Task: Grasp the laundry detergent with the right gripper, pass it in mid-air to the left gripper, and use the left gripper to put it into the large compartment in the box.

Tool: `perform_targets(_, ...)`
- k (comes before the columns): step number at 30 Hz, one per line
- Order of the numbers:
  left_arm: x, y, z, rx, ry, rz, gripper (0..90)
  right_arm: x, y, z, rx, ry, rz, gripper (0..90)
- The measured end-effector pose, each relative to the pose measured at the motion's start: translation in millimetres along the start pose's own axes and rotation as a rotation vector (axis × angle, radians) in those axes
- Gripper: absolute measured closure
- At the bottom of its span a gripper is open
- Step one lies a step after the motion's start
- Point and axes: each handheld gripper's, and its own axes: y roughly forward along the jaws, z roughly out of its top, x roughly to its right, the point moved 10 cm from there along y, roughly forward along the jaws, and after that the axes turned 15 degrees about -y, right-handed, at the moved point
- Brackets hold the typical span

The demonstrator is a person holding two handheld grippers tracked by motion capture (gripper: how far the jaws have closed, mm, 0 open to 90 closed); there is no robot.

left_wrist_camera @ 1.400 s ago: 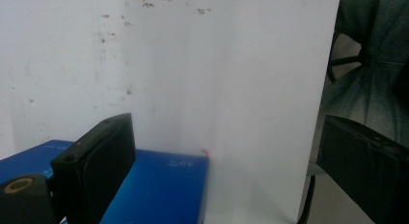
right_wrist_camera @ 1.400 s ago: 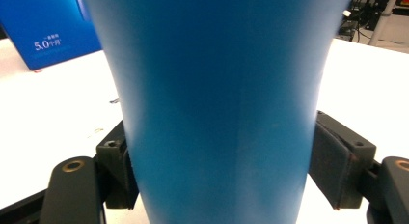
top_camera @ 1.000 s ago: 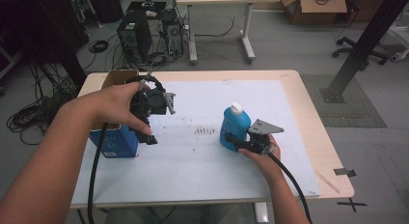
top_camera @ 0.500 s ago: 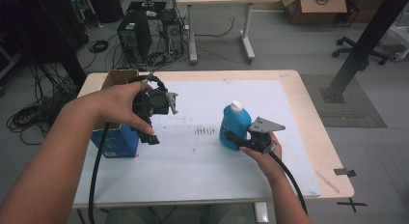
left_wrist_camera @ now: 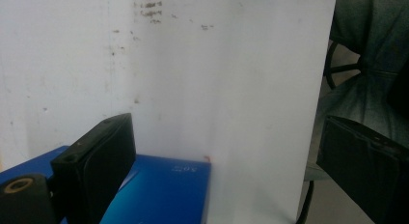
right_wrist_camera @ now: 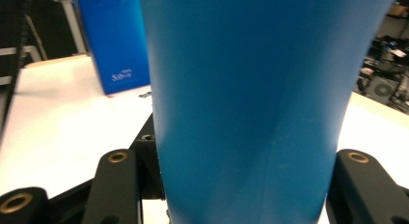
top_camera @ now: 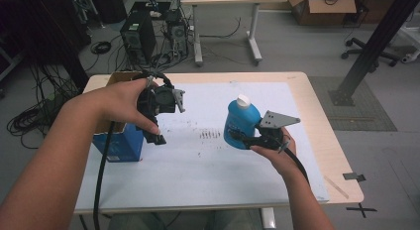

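Blue cardboard marks the left of the scene: a blue box (top_camera: pixel 119 143) with an open brown top is stood near the left edge of the table (top_camera: pixel 317 116), on the white sheet (top_camera: pixel 198 165) that covers most of the tabletop. Just above and to the right of the box, the left gripper (top_camera: pixel 161 118) is held in the air by the left hand (top_camera: pixel 126 103), with its cable hung down toward the near edge. In the left gripper view its two black jaws are seen set wide apart with nothing between them; the box (left_wrist_camera: pixel 159 190) and the bare sheet (left_wrist_camera: pixel 217 89) are seen below.

Toward the middle of the sheet a patch of small dark marks (top_camera: pixel 210 135) is found.

To the right of that, a blue bottle (top_camera: pixel 241 122) with a white cap is gripped upright by the right gripper (top_camera: pixel 242 138), which is carried by the right hand (top_camera: pixel 277 153). The bottle is held low on its body and appears to be lifted clear of the sheet. In the right gripper view the bottle (right_wrist_camera: pixel 246 103) is pressed between the two jaws, which are closed against its sides, and the box (right_wrist_camera: pixel 115 40) is seen farther off.
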Motion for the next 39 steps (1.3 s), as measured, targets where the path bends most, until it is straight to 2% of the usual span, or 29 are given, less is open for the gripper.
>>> perform_targets(4, 0.3, -2.9, 1.9, 0.005, -0.003, -0.005, 6.4, -3.8, -3.7, 9.1, 0.017, -0.004, 0.045, 44.4)
perform_targets(11, 1.4, -3.8, 5.8, 0.000, 0.001, -0.011, 6.3, -12.7, -5.8, 14.9, 0.018, -0.027, 0.114, 44.4)
perform_targets(24, 7.6, -7.8, 17.2, -0.003, 0.026, -0.021, 6.1, -33.8, 2.4, 16.7, -0.009, -0.075, 0.235, 44.5)
perform_targets(29, 10.5, -7.2, 20.4, -0.005, 0.035, -0.026, 6.1, -40.0, 8.2, 12.3, -0.024, -0.084, 0.258, 44.4)
perform_targets(39, 15.5, -5.9, 24.9, -0.018, 0.043, -0.030, 5.9, -53.6, 23.2, 10.6, -0.020, -0.104, 0.306, 44.4)
